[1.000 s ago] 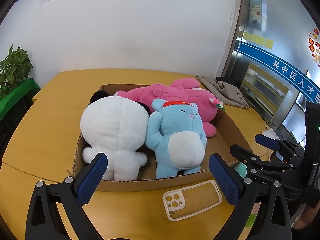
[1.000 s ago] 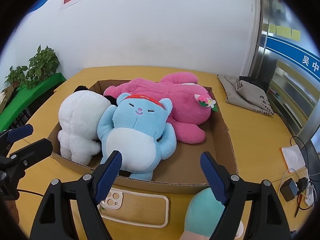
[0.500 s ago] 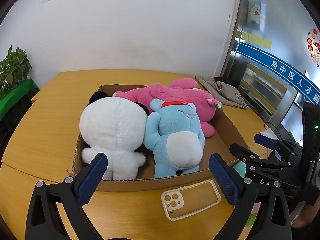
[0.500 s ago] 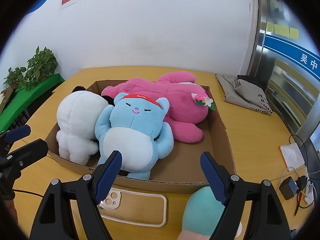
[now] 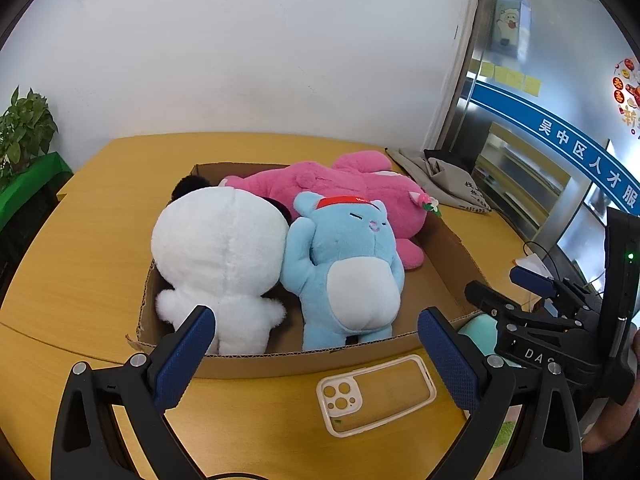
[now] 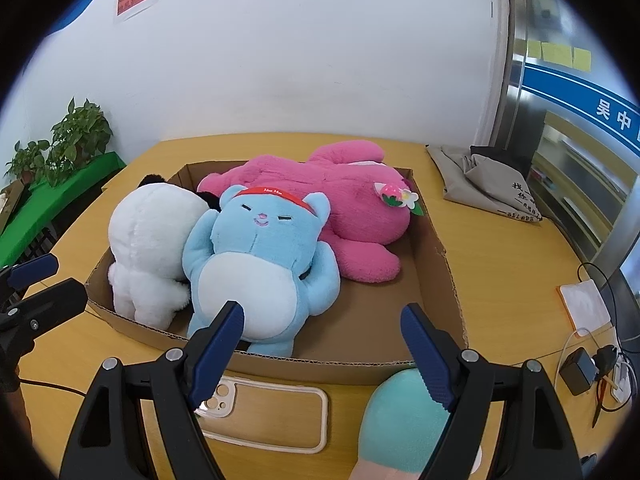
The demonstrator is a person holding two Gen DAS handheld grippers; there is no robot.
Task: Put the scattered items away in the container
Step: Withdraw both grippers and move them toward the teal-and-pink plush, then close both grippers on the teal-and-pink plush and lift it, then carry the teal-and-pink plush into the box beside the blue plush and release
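Cardboard box (image 6: 436, 280) on the desk (image 6: 500, 248), holding, left to right: white plush (image 6: 148, 240), blue plush (image 6: 260, 260), pink plush (image 6: 340, 200). In front of the box, on the desk: phone case (image 6: 272, 420), teal toy (image 6: 400, 412). Left gripper (image 5: 316, 352): released, empty. Right gripper (image 6: 320, 344): released, empty, above the case and teal toy.

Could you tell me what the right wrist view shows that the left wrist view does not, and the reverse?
Only the right wrist view: the black charger and the open right claw. Only the left wrist view: the cartoon poster and the open left claw. Both: three plush toys in the cardboard box, and the phone case outside it.
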